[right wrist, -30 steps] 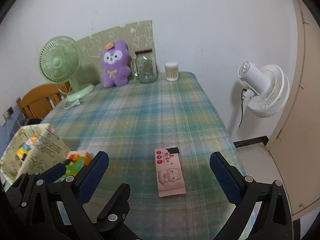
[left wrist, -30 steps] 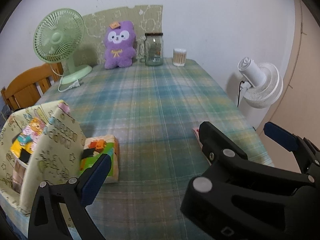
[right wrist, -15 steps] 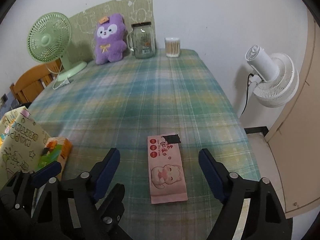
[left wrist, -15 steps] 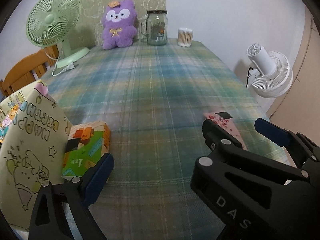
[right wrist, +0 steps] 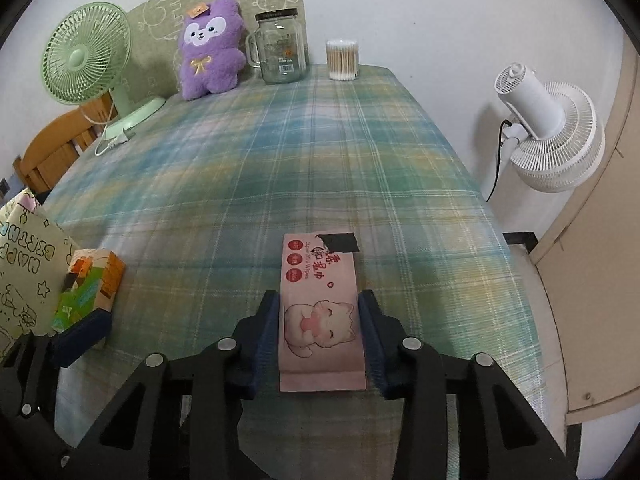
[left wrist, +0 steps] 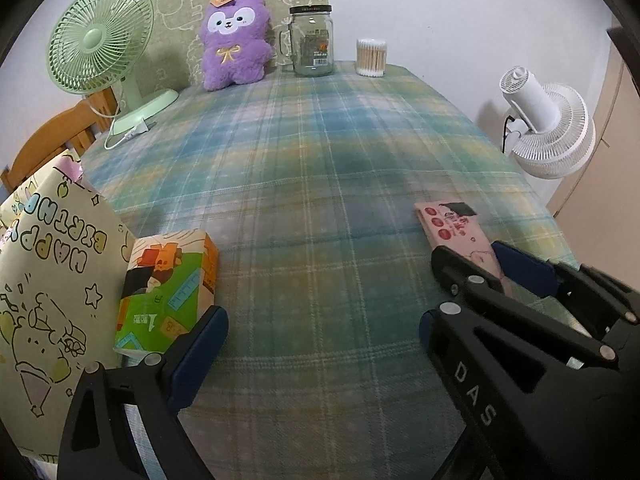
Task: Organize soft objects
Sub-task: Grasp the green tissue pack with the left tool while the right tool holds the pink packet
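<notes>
A pink wipes pack (right wrist: 320, 304) with a cartoon cat lies flat on the plaid tablecloth (right wrist: 280, 168). My right gripper (right wrist: 320, 324) straddles its near half, jaws closing, and both blue pads touch the pack's long sides. The left wrist view shows the same grip (left wrist: 480, 268) on the pack (left wrist: 452, 224). My left gripper (left wrist: 316, 336) stands open just above the cloth. Its left finger (left wrist: 200, 344) is right beside a green and orange tissue pack (left wrist: 168, 288). A purple plush toy (left wrist: 234, 40) sits upright at the far edge.
A cream "Happy Birthday" gift bag (left wrist: 52, 280) stands at the near left against the tissue pack. At the back are a green desk fan (left wrist: 100, 40), a glass jar (left wrist: 312, 40) and a cotton swab tub (left wrist: 371, 57). A white fan (right wrist: 548, 136) stands past the right edge.
Both grippers have sunk toward the table. The right gripper's jaws, wide apart before, have come in onto the sides of the pink wipes pack. The left gripper stays wide.
</notes>
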### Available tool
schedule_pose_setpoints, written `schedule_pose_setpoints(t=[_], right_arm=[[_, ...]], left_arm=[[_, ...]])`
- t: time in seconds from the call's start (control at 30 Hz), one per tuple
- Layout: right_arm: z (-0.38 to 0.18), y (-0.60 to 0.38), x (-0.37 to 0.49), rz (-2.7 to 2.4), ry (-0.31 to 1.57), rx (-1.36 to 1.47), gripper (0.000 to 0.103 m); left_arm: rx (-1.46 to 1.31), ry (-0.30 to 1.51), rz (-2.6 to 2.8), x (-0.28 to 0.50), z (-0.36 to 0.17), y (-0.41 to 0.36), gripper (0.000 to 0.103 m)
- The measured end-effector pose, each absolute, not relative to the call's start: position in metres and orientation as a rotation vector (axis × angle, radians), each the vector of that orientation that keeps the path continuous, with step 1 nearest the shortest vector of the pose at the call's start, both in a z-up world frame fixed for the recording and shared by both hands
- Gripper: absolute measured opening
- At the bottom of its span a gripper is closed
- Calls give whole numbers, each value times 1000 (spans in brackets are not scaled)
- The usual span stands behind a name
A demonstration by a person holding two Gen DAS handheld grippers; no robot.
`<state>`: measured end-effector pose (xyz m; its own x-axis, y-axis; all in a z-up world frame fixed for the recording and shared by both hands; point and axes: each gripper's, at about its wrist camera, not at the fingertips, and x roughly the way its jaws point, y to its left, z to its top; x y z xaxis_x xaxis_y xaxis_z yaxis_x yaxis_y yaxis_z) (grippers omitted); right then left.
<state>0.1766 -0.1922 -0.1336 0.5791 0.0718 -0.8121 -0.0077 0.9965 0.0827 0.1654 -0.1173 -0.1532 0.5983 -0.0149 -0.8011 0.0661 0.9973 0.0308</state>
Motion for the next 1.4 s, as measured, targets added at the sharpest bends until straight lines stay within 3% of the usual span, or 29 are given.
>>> schedule_pose_setpoints(t=[0.47, 1.4], right_arm=[[-105, -177, 157, 86, 877, 67, 42], [-102, -130, 152, 130, 880, 20, 43]], left_arm=[[54, 839, -8, 144, -128, -104, 96], [-39, 848, 156, 142, -138, -48, 96]])
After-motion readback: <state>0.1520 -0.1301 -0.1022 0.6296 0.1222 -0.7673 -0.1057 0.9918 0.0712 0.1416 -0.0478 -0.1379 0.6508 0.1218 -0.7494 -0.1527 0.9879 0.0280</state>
